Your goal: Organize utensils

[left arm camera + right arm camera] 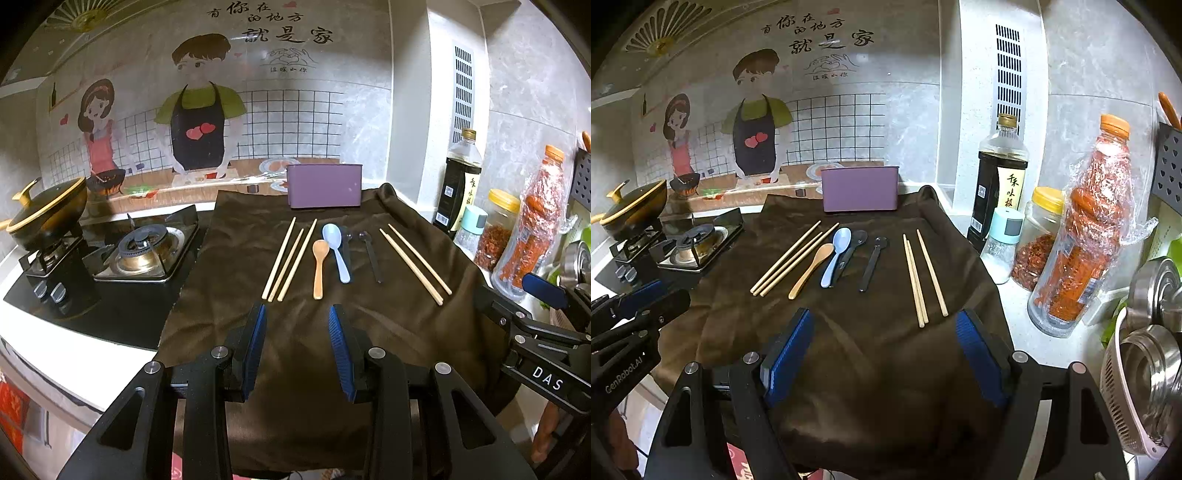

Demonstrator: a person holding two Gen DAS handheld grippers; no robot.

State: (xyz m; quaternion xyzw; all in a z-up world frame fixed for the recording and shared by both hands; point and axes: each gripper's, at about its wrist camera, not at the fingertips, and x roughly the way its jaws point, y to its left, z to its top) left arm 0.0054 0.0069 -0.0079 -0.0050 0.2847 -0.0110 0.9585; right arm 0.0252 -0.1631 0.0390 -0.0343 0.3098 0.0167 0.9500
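On a brown cloth (236,236) (871,350) lie three wooden chopsticks at left (289,258) (792,258), a wooden spoon (320,267) (812,269), a light blue spoon (337,251) (835,254), two black spoons (371,254) (873,264) and more chopsticks at right (415,264) (923,277). A purple holder (324,184) (860,188) stands at the cloth's far edge. My left gripper (297,314) (639,295) is open and empty, near the cloth's front. My right gripper (884,321) (543,291) is open and empty, just in front of the right chopsticks.
A gas stove (142,251) (694,247) with a black pot (46,214) (635,206) is at left. A soy sauce bottle (460,184) (999,181), jars (1039,236) and an orange bottle (535,225) (1082,236) stand at right. Steel bowls in a basket (1145,369) are at far right.
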